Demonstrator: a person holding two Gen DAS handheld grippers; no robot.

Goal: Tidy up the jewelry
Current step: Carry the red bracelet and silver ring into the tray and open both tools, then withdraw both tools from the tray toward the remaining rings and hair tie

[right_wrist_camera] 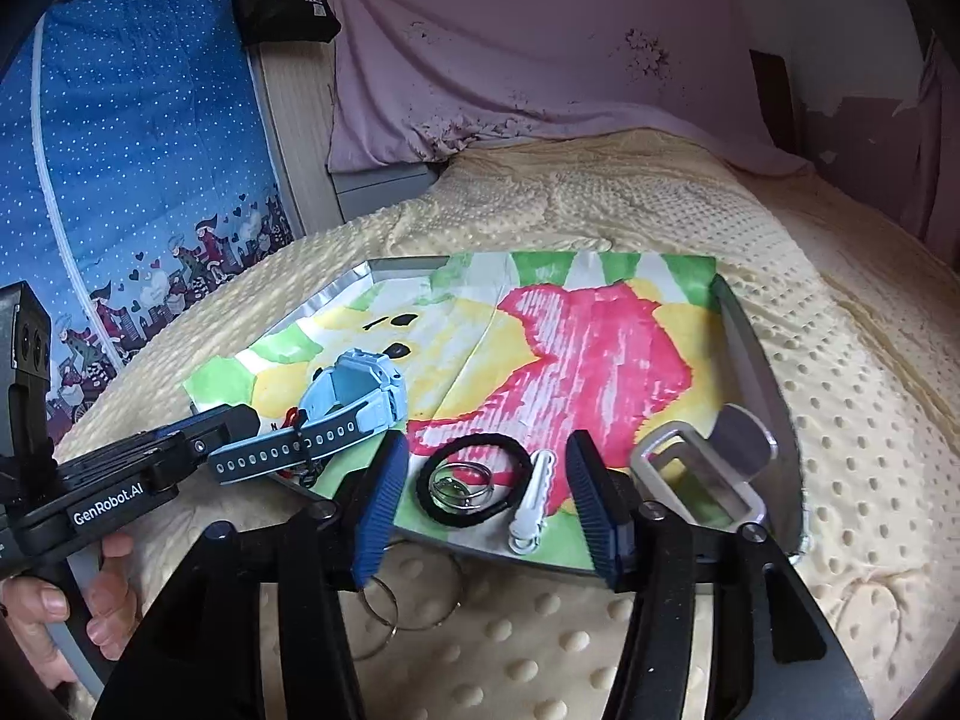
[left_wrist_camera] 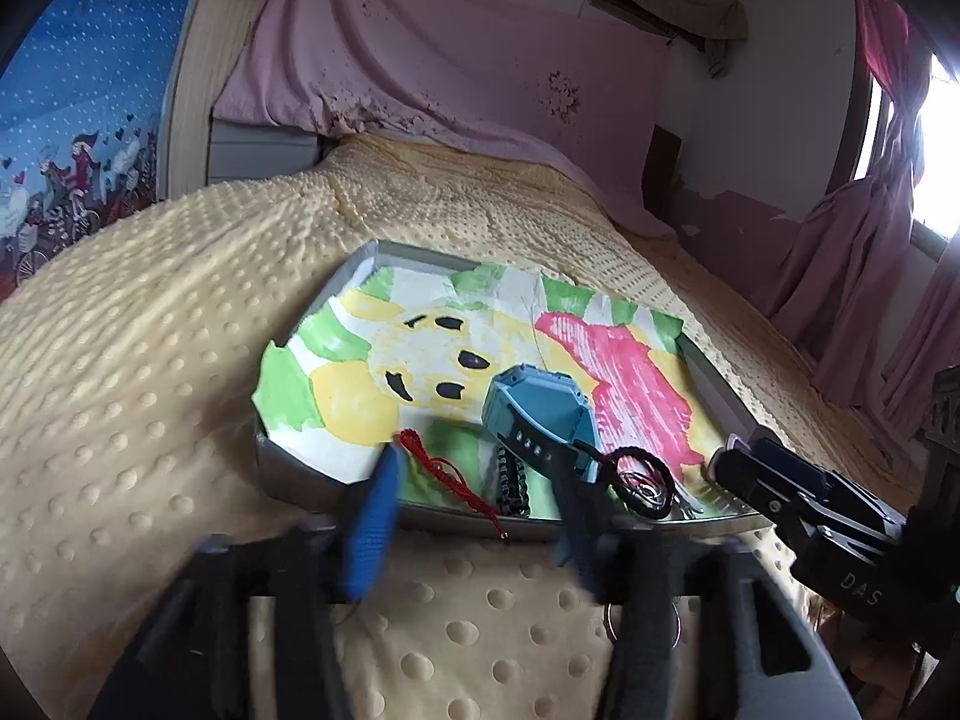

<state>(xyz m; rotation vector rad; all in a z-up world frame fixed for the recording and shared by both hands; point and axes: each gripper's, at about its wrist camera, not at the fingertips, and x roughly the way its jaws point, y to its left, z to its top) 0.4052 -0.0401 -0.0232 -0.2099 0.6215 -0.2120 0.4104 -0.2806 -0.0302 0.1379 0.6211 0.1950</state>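
Here, on a bed under a bumpy yellow blanket, a shallow metal tray lies lined with a painted paper sheet in green, yellow and pink. At the left, the left gripper reaches over the tray's near edge; its jaws stand apart on either side of the strap of a light blue watch, and whether the pads press the strap I cannot tell. In the right wrist view the strap sticks out leftward past the tray's near-left edge toward that gripper. Just left of the watch a red braided cord lies on the paper, next to a dark beaded strand.

Toward the middle, a black hair tie lies flat with a small glass ring inside its loop. Just right of it is a white clip. The right gripper hovers above these 3 things, jaws spread wide and holding nothing. Beneath it, on the blanket near the tray, lie 2 metal rings.

At the tray's near-right corner sits a grey rectangular frame.
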